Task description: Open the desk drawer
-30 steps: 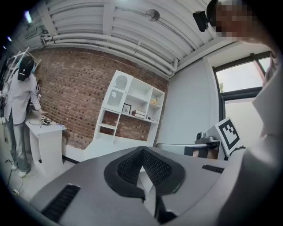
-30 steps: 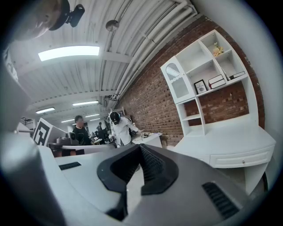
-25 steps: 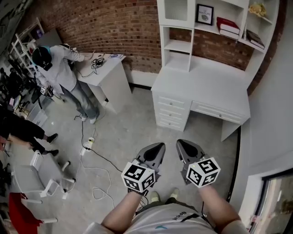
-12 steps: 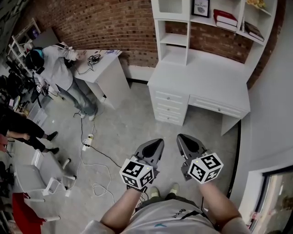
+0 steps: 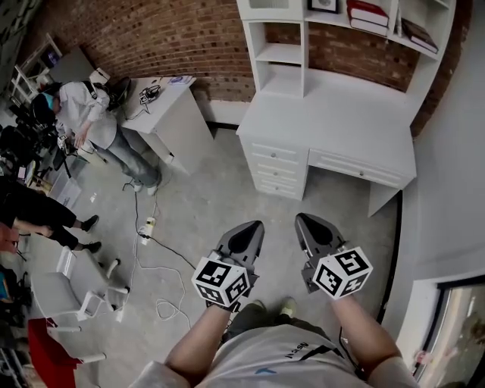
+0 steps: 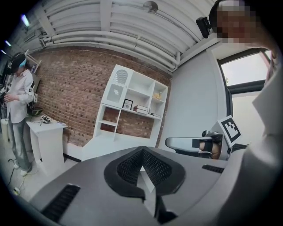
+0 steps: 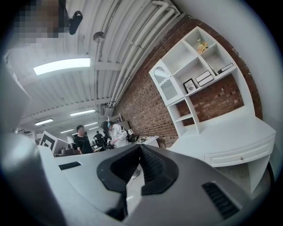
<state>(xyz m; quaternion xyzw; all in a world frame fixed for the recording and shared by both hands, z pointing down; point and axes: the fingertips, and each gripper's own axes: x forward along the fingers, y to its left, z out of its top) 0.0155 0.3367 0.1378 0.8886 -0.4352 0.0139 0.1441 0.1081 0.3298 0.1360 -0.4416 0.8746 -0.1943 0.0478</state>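
The white desk [image 5: 333,114] stands against the brick wall, a few steps ahead of me. It has a stack of three small drawers [image 5: 274,168] on its left side and one wide drawer [image 5: 355,170] under the top, all closed. My left gripper [image 5: 252,227] and right gripper [image 5: 305,220] are side by side over the floor, well short of the desk, both shut and holding nothing. In the right gripper view the wide drawer [image 7: 241,156] lies to the right of the closed right gripper [image 7: 140,148]. The left gripper [image 6: 142,150] points toward the desk [image 6: 110,145].
A white shelf unit with books [image 5: 371,15] sits on the desk. A small white table [image 5: 170,114] with a person [image 5: 91,121] beside it stands at left. A cable and power strip [image 5: 148,227] lie on the floor, with a white chair [image 5: 76,284] further left. A grey wall [image 5: 455,151] runs along the right.
The desk has come nearer and shifted up in the head view as I stepped forward. Both grippers have advanced toward it, still shut.
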